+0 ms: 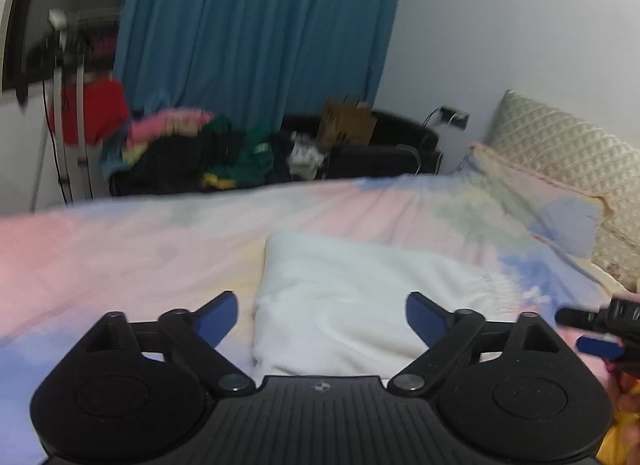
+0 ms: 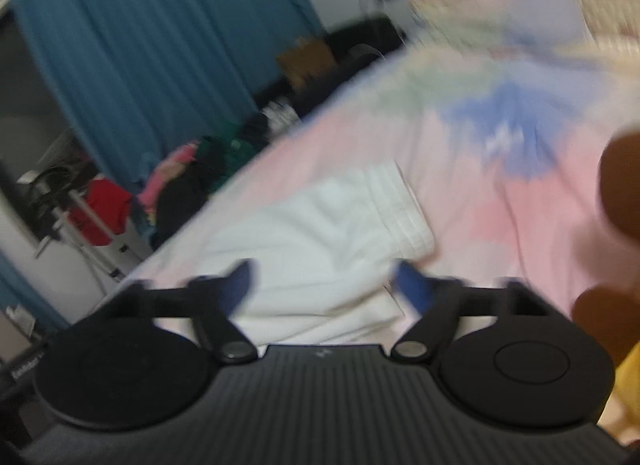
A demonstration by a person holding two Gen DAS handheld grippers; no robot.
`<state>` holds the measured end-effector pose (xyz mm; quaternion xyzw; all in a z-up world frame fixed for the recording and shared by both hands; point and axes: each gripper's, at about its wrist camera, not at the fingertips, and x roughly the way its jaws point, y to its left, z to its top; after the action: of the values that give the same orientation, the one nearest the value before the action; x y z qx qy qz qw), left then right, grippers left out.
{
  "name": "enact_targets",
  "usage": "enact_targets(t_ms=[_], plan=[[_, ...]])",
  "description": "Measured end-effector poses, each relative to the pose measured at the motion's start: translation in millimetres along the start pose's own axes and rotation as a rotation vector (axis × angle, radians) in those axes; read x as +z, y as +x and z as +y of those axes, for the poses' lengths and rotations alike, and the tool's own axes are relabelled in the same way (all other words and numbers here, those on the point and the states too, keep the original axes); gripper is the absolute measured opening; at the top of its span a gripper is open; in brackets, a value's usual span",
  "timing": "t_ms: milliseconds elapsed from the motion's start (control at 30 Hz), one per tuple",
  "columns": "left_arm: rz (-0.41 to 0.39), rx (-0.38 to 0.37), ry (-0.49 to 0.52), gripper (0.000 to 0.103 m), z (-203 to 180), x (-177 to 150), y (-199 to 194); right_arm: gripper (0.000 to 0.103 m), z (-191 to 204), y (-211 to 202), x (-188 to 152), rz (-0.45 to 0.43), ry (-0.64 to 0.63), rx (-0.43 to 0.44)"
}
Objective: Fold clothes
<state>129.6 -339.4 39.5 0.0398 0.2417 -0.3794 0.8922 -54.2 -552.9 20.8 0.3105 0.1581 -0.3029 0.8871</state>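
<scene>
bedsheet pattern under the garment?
Pastel patches of pink, blue, green on the bedsheet; clearest in left wrist view.

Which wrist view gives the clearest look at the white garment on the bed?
The left wrist view: the white garment lies sharp and centred ahead of the open left gripper, folded on the pastel bedsheet. The right wrist view shows the garment too, with a ribbed band, but tilted and motion-blurred beyond the open right gripper.

home bedroom | bed with pastel sheet (image 1: 120,241) | pillow (image 1: 560,153) | blue curtain (image 1: 256,33)
</scene>
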Motion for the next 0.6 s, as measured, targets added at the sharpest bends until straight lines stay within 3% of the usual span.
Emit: enact_targets(t_ms=[300,600], plan=[[-0.129,0.016,0.056,0.103,-41,5,-156,0.093,44,-123,1,-0.088,-0.198,0.109],[-0.191,0.084,0.054,0.103,-58,-33,-260,0.093,58,-198,-34,-0.148,-0.311,0.124]])
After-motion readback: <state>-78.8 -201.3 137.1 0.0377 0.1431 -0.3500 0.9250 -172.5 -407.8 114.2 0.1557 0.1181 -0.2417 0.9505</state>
